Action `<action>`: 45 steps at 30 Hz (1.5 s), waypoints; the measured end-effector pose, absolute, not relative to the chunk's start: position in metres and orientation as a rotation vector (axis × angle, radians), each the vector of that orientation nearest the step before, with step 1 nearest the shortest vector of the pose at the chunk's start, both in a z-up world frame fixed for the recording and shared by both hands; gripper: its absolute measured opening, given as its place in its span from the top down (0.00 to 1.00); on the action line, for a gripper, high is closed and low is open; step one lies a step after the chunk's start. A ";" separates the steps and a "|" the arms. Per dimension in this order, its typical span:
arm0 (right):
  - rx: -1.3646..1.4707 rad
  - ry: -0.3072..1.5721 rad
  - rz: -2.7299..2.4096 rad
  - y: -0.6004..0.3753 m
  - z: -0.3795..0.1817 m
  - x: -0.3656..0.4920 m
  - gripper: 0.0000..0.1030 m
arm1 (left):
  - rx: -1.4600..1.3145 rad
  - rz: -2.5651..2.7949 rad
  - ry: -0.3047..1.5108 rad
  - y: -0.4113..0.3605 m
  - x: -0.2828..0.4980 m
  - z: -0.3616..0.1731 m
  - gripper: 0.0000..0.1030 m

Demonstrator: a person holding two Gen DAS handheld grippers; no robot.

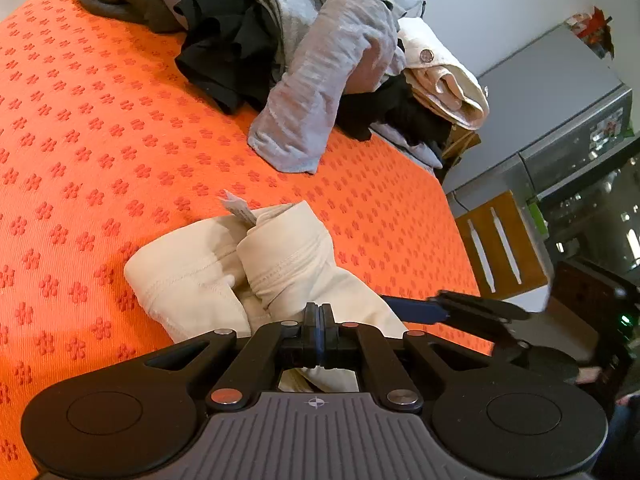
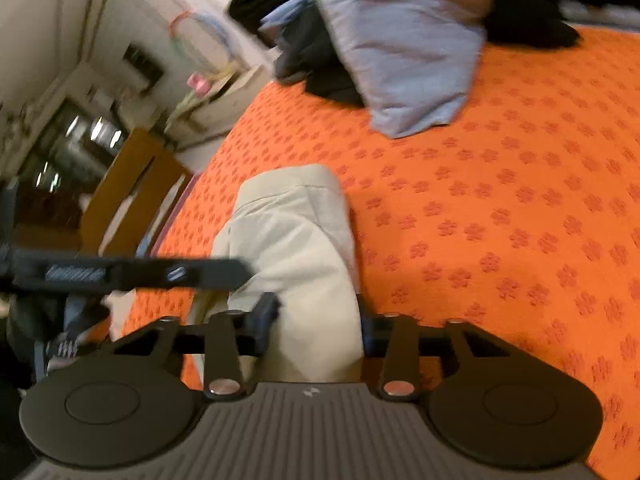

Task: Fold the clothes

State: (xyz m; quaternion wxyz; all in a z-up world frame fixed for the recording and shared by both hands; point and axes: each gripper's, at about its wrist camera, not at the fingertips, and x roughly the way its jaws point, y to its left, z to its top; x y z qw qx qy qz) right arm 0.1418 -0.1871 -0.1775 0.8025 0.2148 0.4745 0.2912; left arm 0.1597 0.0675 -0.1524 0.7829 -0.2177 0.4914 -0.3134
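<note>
I've got the folded trousers [image 1: 256, 276] near me on the bedspread [image 1: 100, 152], clothes pile [image 1: 304, 60] at the far edge, chair [image 1: 500, 240] off right.

Bedspread [image 1: 100, 128] orange, darker flower pattern. Near trousers [image 1: 280, 264] cream. Far pile: grey top [image 1: 320, 80], black garment [image 1: 224, 52]. Grippers black.

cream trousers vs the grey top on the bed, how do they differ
The cream trousers lie alone near the front edge of the orange bedspread; the grey top hangs off the heap of clothes at the far side.
The cream trousers are bunched into thick folds with stitched seams showing; the grey top droops loose and thin.
The left gripper, jaws shut, sits at the cream trousers; nothing touches the grey top.
Both look unfolded.
</note>
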 end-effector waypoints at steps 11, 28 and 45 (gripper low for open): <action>0.136 0.948 0.517 -0.150 -0.142 0.122 0.66 | -0.449 -0.589 0.983 0.092 0.131 -0.133 0.85; -1.176 0.431 0.515 -0.023 -0.164 0.016 0.66 | -0.703 -0.481 0.919 0.150 0.126 -0.124 0.53; -0.338 0.695 0.699 -0.101 -0.084 0.054 0.57 | -0.468 -0.568 0.995 0.108 0.147 -0.125 0.89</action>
